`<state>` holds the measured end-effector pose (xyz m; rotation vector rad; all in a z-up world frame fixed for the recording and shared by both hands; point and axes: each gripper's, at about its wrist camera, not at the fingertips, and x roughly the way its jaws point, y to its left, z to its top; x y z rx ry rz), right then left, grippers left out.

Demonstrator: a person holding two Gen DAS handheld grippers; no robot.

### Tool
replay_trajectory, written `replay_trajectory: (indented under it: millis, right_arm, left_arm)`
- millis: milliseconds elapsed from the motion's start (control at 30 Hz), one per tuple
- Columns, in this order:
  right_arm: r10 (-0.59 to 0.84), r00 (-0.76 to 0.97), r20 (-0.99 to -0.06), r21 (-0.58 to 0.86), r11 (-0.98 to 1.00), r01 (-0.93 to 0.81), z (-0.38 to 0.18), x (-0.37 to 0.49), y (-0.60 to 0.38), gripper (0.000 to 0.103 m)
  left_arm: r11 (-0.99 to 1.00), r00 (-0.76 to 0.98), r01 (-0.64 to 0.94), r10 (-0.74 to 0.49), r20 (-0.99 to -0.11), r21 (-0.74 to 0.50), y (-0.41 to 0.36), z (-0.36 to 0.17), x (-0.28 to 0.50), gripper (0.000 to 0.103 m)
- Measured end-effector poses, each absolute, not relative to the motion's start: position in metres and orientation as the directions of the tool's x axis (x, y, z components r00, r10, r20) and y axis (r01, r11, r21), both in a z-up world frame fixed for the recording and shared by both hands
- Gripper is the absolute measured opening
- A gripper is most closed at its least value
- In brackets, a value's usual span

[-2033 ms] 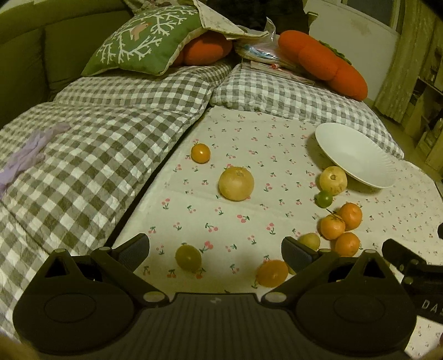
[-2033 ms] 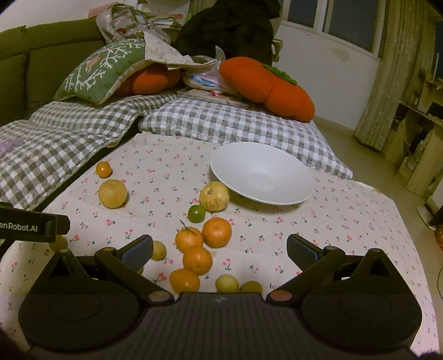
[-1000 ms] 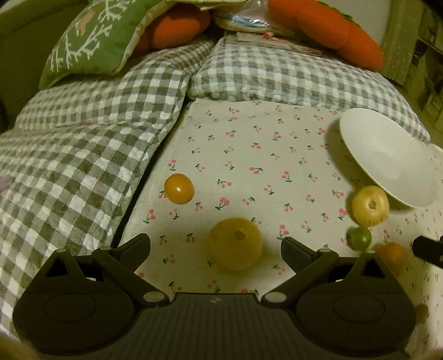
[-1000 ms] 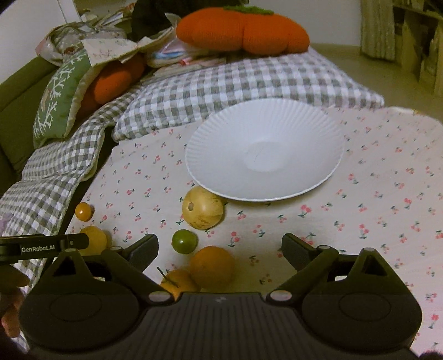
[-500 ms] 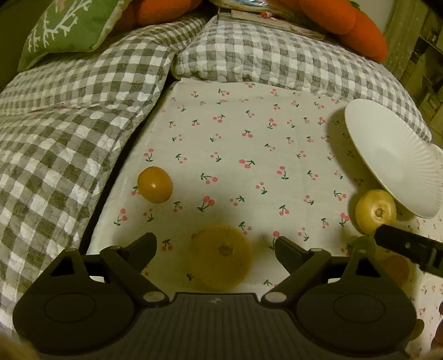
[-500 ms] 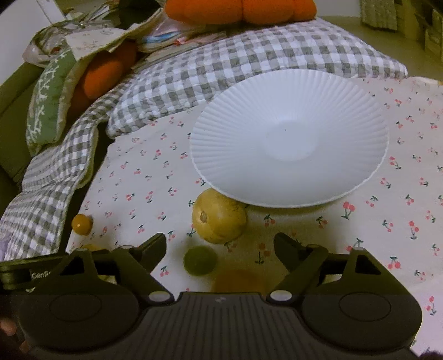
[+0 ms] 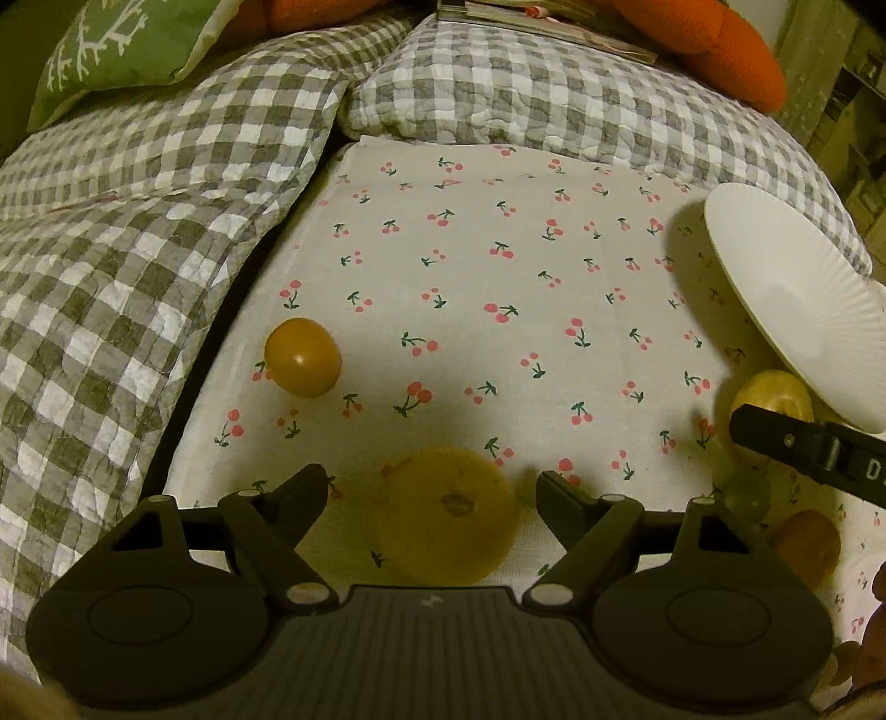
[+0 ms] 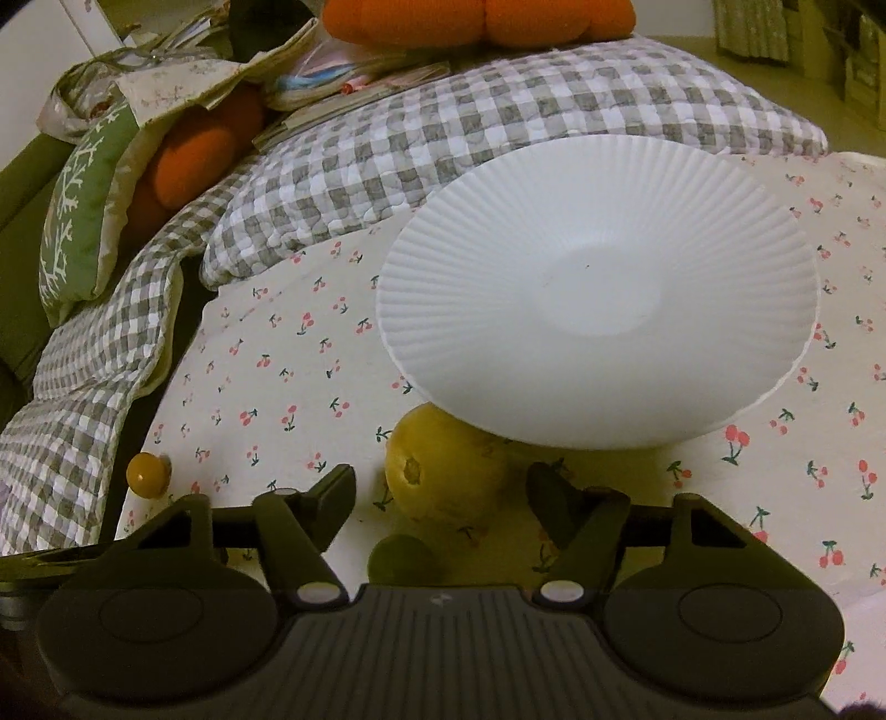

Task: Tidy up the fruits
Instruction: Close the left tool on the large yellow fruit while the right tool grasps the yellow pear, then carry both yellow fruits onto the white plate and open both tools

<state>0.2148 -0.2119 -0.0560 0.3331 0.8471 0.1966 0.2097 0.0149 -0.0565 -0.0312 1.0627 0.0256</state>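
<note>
In the left wrist view my left gripper (image 7: 432,495) is open, its fingers on either side of a large yellow fruit (image 7: 446,515) on the cherry-print cloth (image 7: 498,266). A small orange fruit (image 7: 302,357) lies to the upper left. In the right wrist view my right gripper (image 8: 440,490) is open around a yellow fruit (image 8: 443,471) that sits against the edge of the white ribbed plate (image 8: 598,288). A small green fruit (image 8: 401,556) lies just below it. The plate is empty.
Grey checked quilts (image 7: 111,249) border the cloth at left and back. Orange plush cushions (image 8: 476,19) and a green pillow (image 7: 122,50) lie behind. The right gripper's side (image 7: 808,448) crosses the left view, with a green fruit (image 7: 747,498) and an orange (image 7: 803,545) under it.
Both grippers have moved forward and down. The left now straddles the large yellow fruit; the right now straddles the yellow fruit by the plate. Both stayed open.
</note>
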Motion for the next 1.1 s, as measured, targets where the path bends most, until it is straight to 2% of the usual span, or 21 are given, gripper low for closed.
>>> replay_trajectory:
  millis: [167,233,333,1100]
  right_arm:
    - [0.291,0.657,-0.695,0.353,0.935,-0.041,-0.057,0.216,-0.21,0.05]
    - [0.284,0.663,-0.693,0.344,0.938,-0.042,-0.057,0.216,-0.211,0.045]
    - [0.291,0.665,-0.688,0.356,0.934,-0.041,-0.057,0.216,-0.213,0.044]
    - [0.38,0.639,-0.668,0.369,0.916,-0.159,-0.045,0.203,-0.197,0.043]
  left_arm:
    - [0.999,0.487,-0.032,0.002,-0.874,-0.016,0.015,-0.055,0.208,0.06]
    - [0.999,0.485,-0.031,0.002,-0.875,-0.015,0.017,-0.056,0.209,0.05]
    - [0.999,0.481,-0.029,-0.015,-0.877,-0.033,0.018,-0.056,0.209,0.039]
    - [1.0,0.524,-0.017,0.008,-0.852,-0.001,0.01,-0.043,0.2,0.035]
